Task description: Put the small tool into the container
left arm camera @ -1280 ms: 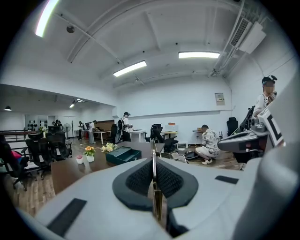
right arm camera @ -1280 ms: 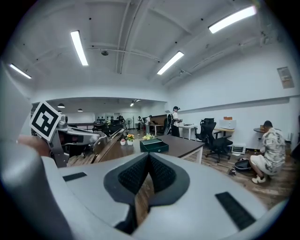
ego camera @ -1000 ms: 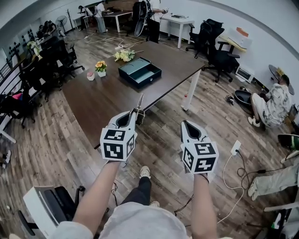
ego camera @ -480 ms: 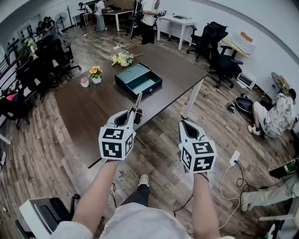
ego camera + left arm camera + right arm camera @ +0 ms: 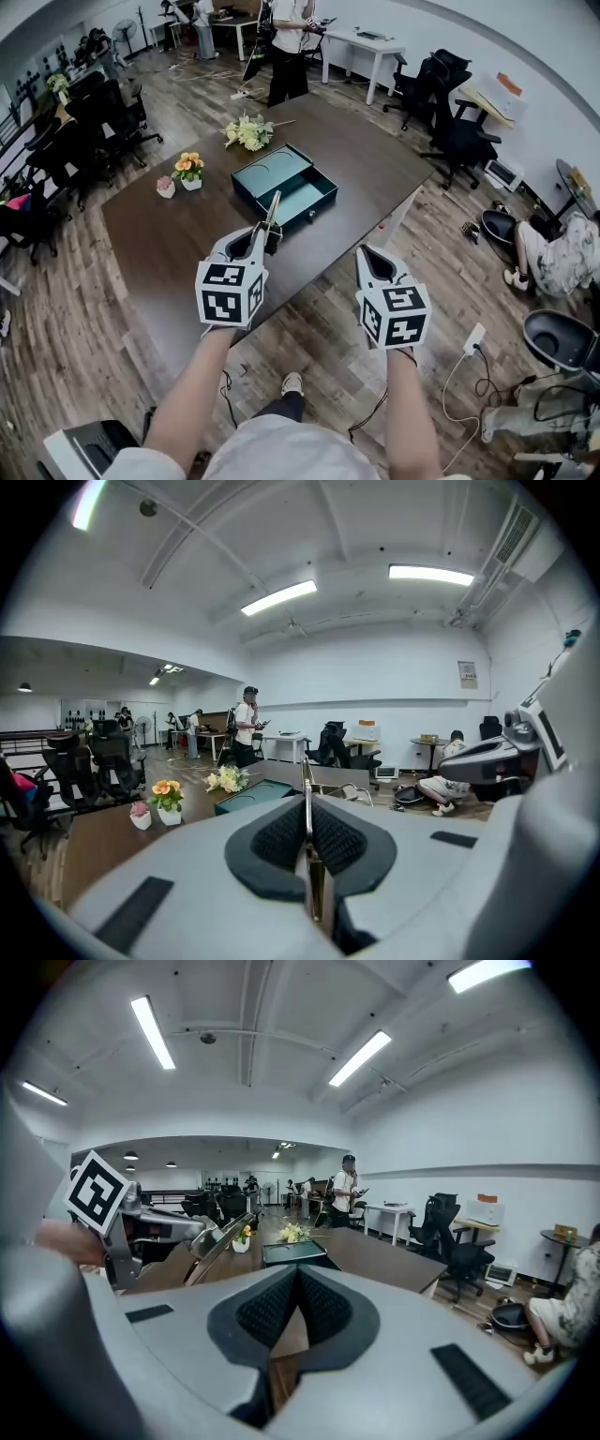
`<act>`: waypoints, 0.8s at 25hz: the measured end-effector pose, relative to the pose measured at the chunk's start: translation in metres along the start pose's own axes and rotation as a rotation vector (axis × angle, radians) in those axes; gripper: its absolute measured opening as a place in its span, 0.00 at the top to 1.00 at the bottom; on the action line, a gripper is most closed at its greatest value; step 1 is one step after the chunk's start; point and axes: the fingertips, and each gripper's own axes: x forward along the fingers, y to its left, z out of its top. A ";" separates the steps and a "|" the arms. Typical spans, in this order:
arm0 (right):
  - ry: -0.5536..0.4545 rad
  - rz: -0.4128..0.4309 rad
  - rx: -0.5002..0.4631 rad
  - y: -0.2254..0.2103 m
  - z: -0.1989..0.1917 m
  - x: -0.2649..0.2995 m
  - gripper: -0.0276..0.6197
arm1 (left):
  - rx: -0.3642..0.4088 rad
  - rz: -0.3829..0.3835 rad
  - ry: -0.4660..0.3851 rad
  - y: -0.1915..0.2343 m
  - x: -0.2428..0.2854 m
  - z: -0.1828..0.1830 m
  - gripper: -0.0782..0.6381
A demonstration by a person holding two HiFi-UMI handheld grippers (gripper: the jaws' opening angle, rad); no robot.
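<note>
Straight ahead of the left gripper (image 5: pixel 262 232), whose jaws pinch the small tool (image 5: pixel 275 206) pointing forward, sits the teal container (image 5: pixel 314 208); the right gripper (image 5: pixel 367 253) has its jaws closed and empty.

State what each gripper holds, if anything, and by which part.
The left gripper pinches the thin silvery metal tool between its jaws by its lower end, tip sticking out forward. The right gripper holds nothing; its jaws are together.

the small tool (image 5: pixel 274 208) is too thin to tell its kind; its lower end is hidden between the pads of the left hand-held gripper (image 5: pixel 262 234). in the right gripper view the container (image 5: pixel 294 1252) shows only its near wall, its inside hidden.
</note>
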 end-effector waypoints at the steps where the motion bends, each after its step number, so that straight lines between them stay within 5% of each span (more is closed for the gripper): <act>1: 0.002 0.002 -0.002 -0.002 0.002 0.009 0.95 | -0.001 0.002 0.004 0.006 0.008 0.001 0.90; 20: 0.030 0.020 -0.002 -0.014 0.026 0.105 0.95 | -0.036 0.005 0.028 0.064 0.084 0.009 0.90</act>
